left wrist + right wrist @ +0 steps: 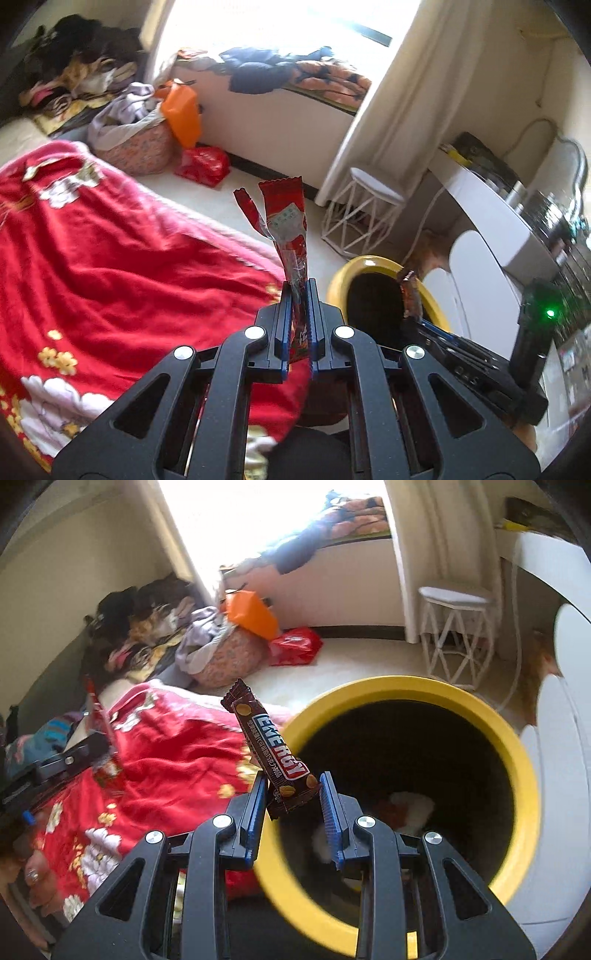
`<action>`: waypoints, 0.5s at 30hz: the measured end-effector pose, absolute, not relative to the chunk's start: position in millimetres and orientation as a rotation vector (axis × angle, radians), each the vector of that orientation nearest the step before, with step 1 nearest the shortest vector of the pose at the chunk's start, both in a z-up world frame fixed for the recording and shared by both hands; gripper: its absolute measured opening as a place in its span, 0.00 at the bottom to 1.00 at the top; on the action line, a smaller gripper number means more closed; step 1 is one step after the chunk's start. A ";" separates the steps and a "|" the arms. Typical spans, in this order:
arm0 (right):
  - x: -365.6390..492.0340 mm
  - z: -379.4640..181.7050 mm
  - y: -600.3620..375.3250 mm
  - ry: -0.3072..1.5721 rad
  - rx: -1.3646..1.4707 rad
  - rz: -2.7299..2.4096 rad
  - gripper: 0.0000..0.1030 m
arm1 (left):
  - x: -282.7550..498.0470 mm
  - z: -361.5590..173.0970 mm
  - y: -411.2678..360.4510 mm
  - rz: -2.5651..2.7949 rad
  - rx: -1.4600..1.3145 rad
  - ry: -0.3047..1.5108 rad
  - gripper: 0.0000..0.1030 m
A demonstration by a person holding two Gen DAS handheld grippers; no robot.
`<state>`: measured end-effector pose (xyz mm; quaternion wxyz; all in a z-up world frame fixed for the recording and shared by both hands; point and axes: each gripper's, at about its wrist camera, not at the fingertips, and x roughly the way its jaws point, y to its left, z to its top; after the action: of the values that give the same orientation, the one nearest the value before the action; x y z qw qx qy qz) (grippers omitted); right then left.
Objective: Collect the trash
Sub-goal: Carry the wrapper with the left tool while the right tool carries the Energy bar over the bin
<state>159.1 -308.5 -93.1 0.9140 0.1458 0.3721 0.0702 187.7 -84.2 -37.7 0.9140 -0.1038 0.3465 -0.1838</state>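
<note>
Pinching a red wrapper (286, 225) upright, the left gripper (298, 295) hangs left of the yellow-rimmed bin (517, 746), above the red blanket (110, 251), while the right gripper (293, 794) clamps a brown snack bar (273, 749) over the bin's near-left rim.

Blanket (110, 258): red with flowers, spread over the bed.
Stool (364, 212): white wire frame, stood on the floor by the curtain (399, 92).
Basket (142, 147): patterned, heaped with clothes.
Orange bag (183, 110): leaned on the basket.
Red bag (203, 164): lay on the floor beside the basket.
Desk (491, 210): white, cluttered.
</note>
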 end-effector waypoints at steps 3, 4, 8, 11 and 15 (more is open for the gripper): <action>157.1 -96.0 -323.8 0.763 0.312 0.107 0.27 | 185.0 -35.1 -100.1 -0.413 -0.191 0.708 0.04; 156.7 -97.2 -328.7 0.763 0.322 0.099 0.27 | 183.2 -34.7 -104.9 -0.420 -0.183 0.707 0.04; 152.4 -100.3 -342.9 0.760 0.343 0.071 0.27 | 179.0 -34.1 -120.7 -0.454 -0.161 0.705 0.04; 150.0 -101.4 -349.6 0.757 0.357 0.058 0.27 | 176.0 -34.4 -133.0 -0.477 -0.144 0.707 0.04; 147.3 -102.5 -355.5 0.760 0.371 0.044 0.27 | 171.9 -36.5 -146.9 -0.505 -0.126 0.711 0.04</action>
<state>147.3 -355.5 -102.5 0.9118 0.1798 0.3686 0.0211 171.9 -146.9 -36.5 0.9045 -0.0610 0.3441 -0.2443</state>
